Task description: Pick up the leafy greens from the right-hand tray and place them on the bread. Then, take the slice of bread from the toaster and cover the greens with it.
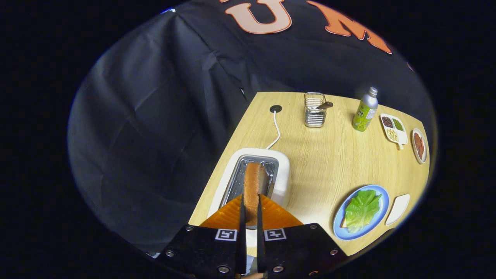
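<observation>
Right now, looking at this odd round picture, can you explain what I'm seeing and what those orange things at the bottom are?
A person holds a hand-held gripper, and a camera riding on it took this view along its two orange fingers. The fingers are pressed on a slice of bread standing in the white toaster. On the wooden table, a blue plate carries leafy greens laid over bread. Beyond stand a wire basket, a green bottle, and small dishes of food.

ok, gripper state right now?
Gripper: shut on the slice of bread, which stands upright in the toaster slot, both fingers pressing its sides.
</observation>
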`<state>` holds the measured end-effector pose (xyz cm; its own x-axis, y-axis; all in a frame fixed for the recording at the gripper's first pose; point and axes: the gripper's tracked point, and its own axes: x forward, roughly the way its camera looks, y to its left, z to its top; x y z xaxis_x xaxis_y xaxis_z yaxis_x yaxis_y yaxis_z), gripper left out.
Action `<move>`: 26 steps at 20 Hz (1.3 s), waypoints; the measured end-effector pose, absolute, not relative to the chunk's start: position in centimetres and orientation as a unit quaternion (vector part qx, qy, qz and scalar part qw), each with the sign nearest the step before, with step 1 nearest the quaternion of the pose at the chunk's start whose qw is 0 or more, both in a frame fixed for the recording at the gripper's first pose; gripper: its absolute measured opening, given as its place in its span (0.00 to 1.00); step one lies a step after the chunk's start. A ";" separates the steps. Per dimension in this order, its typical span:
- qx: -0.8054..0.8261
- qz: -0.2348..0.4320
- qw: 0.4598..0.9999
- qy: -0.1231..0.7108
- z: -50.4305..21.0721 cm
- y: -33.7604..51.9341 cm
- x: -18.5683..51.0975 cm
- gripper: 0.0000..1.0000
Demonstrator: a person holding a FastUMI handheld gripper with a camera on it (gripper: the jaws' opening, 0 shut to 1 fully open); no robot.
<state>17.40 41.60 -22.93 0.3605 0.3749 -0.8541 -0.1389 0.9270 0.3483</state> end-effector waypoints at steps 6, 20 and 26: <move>0.134 0.195 0.831 0.504 -18.3 40.4 16.3 0.11; 0.155 0.195 0.849 0.465 -17.2 31.9 13.7 0.11; 0.164 0.185 0.844 0.476 -20.4 28.0 12.9 0.11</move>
<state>12.94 27.98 -20.38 0.4785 0.4684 -0.7427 -0.1556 0.8777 0.4532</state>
